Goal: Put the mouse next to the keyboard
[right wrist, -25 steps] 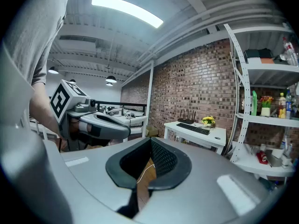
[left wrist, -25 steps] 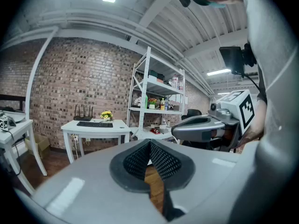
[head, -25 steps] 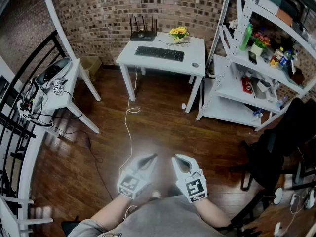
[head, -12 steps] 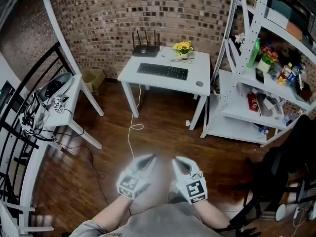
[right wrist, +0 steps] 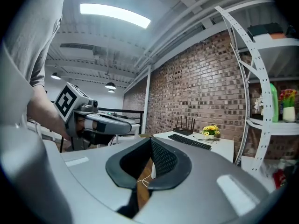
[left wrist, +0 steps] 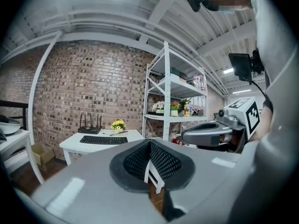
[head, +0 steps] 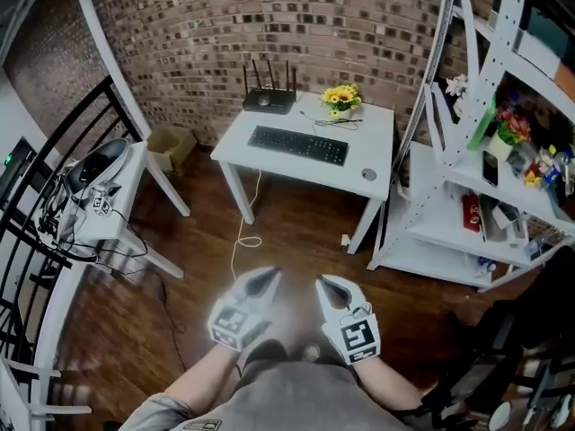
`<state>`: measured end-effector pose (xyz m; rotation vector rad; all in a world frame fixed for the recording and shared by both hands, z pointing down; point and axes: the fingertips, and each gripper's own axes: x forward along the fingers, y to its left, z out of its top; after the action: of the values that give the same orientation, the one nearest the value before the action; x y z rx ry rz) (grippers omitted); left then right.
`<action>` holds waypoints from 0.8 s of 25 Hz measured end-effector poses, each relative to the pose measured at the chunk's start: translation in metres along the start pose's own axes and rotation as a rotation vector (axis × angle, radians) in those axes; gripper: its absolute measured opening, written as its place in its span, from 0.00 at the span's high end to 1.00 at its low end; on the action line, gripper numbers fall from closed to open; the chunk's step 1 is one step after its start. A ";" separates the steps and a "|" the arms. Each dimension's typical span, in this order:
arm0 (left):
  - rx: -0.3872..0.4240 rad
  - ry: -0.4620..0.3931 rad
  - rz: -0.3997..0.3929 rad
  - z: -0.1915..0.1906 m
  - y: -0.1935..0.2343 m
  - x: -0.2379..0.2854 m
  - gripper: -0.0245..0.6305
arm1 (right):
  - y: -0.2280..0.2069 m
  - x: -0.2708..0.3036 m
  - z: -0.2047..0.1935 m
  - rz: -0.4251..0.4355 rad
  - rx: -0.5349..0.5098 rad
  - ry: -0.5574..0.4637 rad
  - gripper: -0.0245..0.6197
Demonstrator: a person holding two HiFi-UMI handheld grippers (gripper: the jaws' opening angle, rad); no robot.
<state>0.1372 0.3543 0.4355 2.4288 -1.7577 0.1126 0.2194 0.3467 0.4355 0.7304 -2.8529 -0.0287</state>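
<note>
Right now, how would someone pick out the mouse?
Find the white desk against the brick wall. The mouse sits alone near its front right corner, right of the black keyboard. It is small, grey and rounded, unlike the long keyboard, the antennaed router and the yellow flowers behind.

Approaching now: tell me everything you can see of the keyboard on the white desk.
The keyboard is black, long, flat and rectangular, with rows of dark keys, and looks like plastic. It lies flat near the middle of the white desk, its long side slightly skewed in the head view. The router and yellow flowers stand behind it, apart from it. Nothing rests on it, and no cable from it can be made out.
</note>
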 end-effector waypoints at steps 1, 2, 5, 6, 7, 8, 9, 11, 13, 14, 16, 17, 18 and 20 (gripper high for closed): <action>-0.002 0.000 0.000 0.001 0.003 0.006 0.97 | -0.005 0.004 0.000 0.004 0.000 0.000 0.94; -0.003 0.004 -0.001 0.000 0.006 0.012 0.97 | -0.011 0.009 0.001 0.006 0.001 0.000 0.94; -0.018 0.031 0.004 -0.015 0.027 0.031 0.97 | -0.028 0.030 0.002 0.007 0.005 0.001 0.94; -0.020 0.034 0.002 -0.015 0.033 0.037 0.97 | -0.032 0.038 0.002 0.007 0.008 0.002 0.94; -0.016 0.032 -0.006 -0.009 0.038 0.045 0.97 | -0.037 0.046 0.002 0.006 0.013 0.004 0.94; -0.010 0.030 -0.014 -0.003 0.044 0.052 0.97 | -0.041 0.055 0.001 0.003 0.018 0.005 0.94; -0.007 0.029 -0.022 -0.001 0.052 0.059 0.97 | -0.045 0.064 0.001 -0.001 0.019 0.009 0.94; -0.007 0.028 -0.036 0.000 0.072 0.074 0.97 | -0.054 0.086 -0.001 -0.010 0.016 0.015 0.94; -0.010 0.028 -0.055 0.000 0.092 0.088 0.97 | -0.063 0.110 -0.001 -0.027 0.018 0.024 0.94; -0.013 0.029 -0.067 0.001 0.103 0.095 0.97 | -0.068 0.121 -0.001 -0.038 0.020 0.030 0.94; -0.016 0.025 -0.088 0.005 0.127 0.107 0.97 | -0.075 0.146 0.004 -0.061 0.021 0.040 0.94; -0.014 0.022 -0.096 0.009 0.142 0.113 0.97 | -0.078 0.161 0.008 -0.072 0.022 0.042 0.94; -0.011 0.017 -0.103 0.012 0.157 0.119 0.97 | -0.081 0.176 0.013 -0.082 0.022 0.041 0.94; -0.011 0.012 -0.116 0.017 0.186 0.129 0.97 | -0.085 0.204 0.020 -0.100 0.022 0.040 0.94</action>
<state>0.0004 0.1737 0.4505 2.5095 -1.6043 0.1038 0.0801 0.1738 0.4477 0.8673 -2.7805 0.0027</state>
